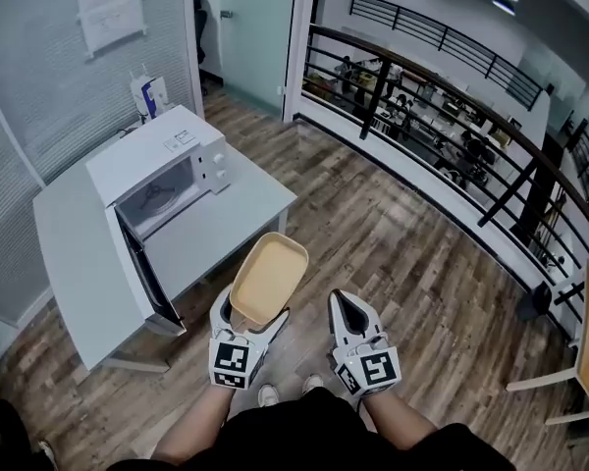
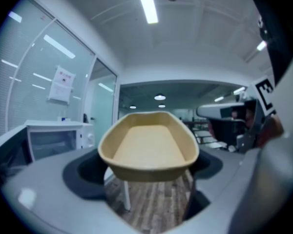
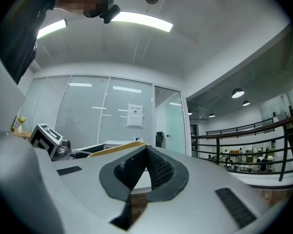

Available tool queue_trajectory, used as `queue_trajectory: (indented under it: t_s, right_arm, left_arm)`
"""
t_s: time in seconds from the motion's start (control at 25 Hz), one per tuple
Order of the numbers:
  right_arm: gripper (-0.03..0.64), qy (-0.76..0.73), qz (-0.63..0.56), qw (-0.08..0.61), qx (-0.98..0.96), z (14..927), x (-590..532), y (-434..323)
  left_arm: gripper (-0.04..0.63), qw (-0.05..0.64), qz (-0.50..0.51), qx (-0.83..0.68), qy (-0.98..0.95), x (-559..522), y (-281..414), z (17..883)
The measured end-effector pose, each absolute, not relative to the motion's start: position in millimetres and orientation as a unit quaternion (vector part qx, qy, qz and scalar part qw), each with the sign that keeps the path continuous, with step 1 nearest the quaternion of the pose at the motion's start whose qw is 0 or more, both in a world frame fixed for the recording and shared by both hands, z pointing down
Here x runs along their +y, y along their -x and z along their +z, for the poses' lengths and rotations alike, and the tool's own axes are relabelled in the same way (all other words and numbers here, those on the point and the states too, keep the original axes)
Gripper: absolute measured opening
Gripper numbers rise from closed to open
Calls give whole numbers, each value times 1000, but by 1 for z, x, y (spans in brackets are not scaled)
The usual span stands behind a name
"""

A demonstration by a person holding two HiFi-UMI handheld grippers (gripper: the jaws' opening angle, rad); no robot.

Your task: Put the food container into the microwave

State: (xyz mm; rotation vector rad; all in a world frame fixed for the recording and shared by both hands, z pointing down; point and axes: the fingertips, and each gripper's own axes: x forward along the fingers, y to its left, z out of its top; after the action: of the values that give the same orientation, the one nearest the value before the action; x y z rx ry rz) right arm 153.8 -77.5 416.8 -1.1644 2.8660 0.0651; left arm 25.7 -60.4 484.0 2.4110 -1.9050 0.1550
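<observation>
**One-ended grip, with an open door in the way**

Our left gripper (image 1: 243,324) has its jaws clamped on the near end of the food container (image 1: 267,281). The tan tray sticks out past the jaws toward the microwave (image 1: 162,170) with nothing under its far end. Our right gripper (image 1: 346,307) has its jaws pressed together on nothing and hangs on the side of the container away from the microwave. The container is in the air in front of the microwave, well apart from it and off the near edge of the table (image 1: 245,209) it stands on. The tray looks empty.

The grip is our first worry. Holding only one end, the tray can pivot or droop if we swing it quickly, and it could slide out of the jaws altogether.

The door (image 1: 142,268) is the second. It hangs open toward us, just beside the cavity mouth, and lies between the tray and the opening. If we carry the tray straight in from here, its far end or our gripper could knock the door edge and twist the container loose.

The third is the mouth itself. If the tray arrives tilted or too low, its front rim could catch the sill of the cavity and jam instead of going in. We judge that it needs a slow, level approach around the door.
</observation>
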Motion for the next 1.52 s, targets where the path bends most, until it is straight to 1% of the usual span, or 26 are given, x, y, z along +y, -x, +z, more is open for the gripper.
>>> queue_trajectory:
  t_s: [0.32,0.56,0.84,1.28,1.52]
  right_arm:
    - [5,347,14,21,937,430,-130,-130]
    - [5,307,39,18,951,432,-190,-108]
    - [5,253,34,31,966,425,-249,-83]
    - [5,157,19,38,987,430,-285,-38]
    - [5,133,-7,28,991,443,-299,-18]
  left_arm:
    - [499,44,62,-648,-758,-94,-1,497]
    - [499,54,51,-679,-730,-139,16,496]
    - [500,63,52,-730,-679,-172,36,499]
    - [500,86,55,-797,-595,-174,64,513]
    - [500,85,63,-824,-556,-175,86,516]
